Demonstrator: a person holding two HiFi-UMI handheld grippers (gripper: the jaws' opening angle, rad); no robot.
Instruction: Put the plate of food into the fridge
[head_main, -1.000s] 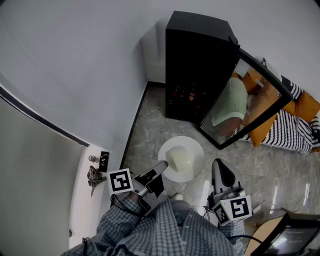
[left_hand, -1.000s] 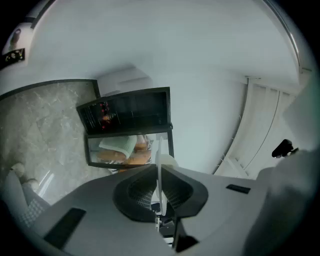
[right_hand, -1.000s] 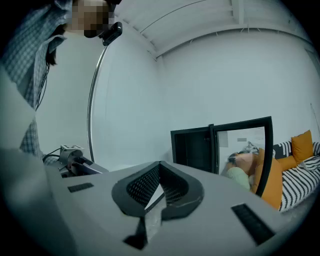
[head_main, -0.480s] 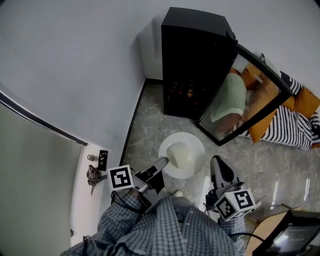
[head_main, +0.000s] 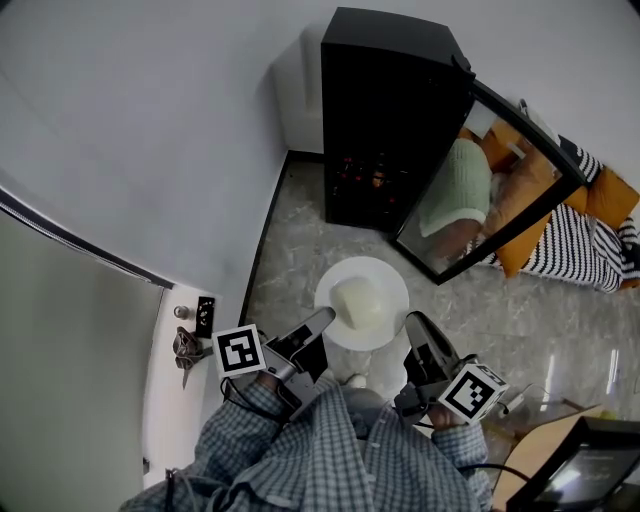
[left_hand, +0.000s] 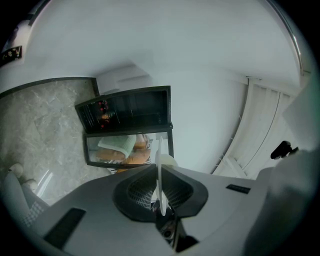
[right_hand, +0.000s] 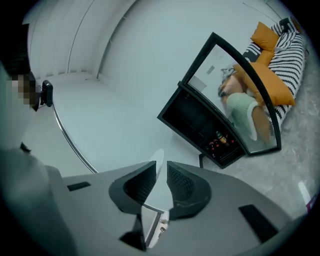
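At the bottom of the head view, checked sleeves (head_main: 300, 460) lead up to both tongs. The left gripper (head_main: 323, 322) bites the lower-left rim of the plate (head_main: 385, 275). Its own view shows the jaws pinched tight on that rim, with the plate edge-on between them. The right gripper (head_main: 415, 322) takes the lower-right rim. There too the white rim sits wedged between the two jaws, which are closed onto it.

So the plate hangs mid-frame, gripped from both sides above the marbled floor (head_main: 300, 250). A pale dome of food (head_main: 360, 303) sits at its middle.

Beyond it, at upper centre, the black fridge (head_main: 390, 110) stands in the corner against the white wall (head_main: 150, 120). Its glass door (head_main: 490, 190) is swung wide toward the right. Small red and orange items (head_main: 365, 182) glow on a shelf inside, too small to name. The plate is outside the fridge, just short of its open front.

At the far right edge lie orange cushions (head_main: 610, 195) and striped fabric (head_main: 580, 255).
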